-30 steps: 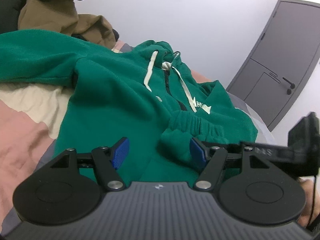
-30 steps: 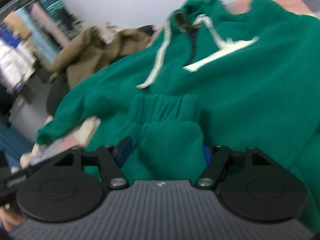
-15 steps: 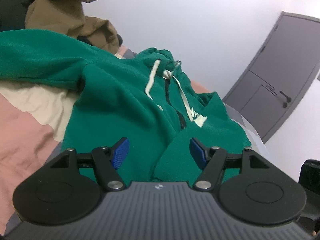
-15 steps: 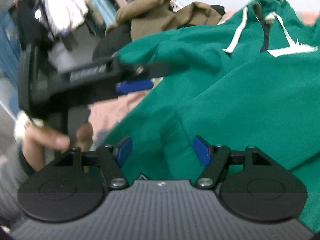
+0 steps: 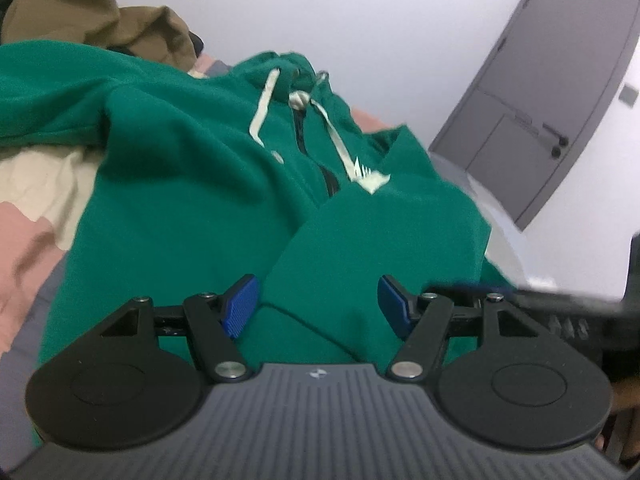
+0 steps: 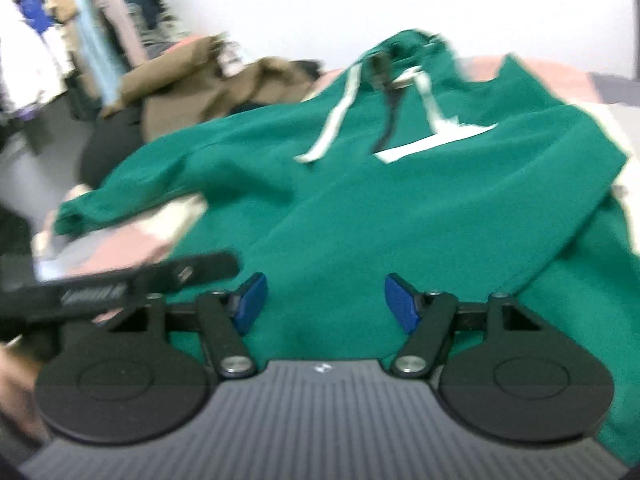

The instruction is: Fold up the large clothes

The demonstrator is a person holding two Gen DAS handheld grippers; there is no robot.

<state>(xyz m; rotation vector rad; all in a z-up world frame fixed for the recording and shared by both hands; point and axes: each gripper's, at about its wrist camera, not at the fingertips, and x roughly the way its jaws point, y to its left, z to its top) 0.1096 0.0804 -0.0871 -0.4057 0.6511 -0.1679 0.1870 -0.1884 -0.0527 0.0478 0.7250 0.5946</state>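
One green fleece zip-up hoodie (image 5: 192, 184) lies spread out, with two pale flat drawstrings (image 5: 262, 114) hanging from its hood and one white printed patch (image 6: 436, 140) on the chest. One crumpled brown garment (image 5: 100, 12) sits at the far left. One grey panelled door (image 5: 548, 92) stands at the far right. Two black grippers with blue pads are present: the left gripper (image 5: 318, 306) and the right gripper (image 6: 324, 304).
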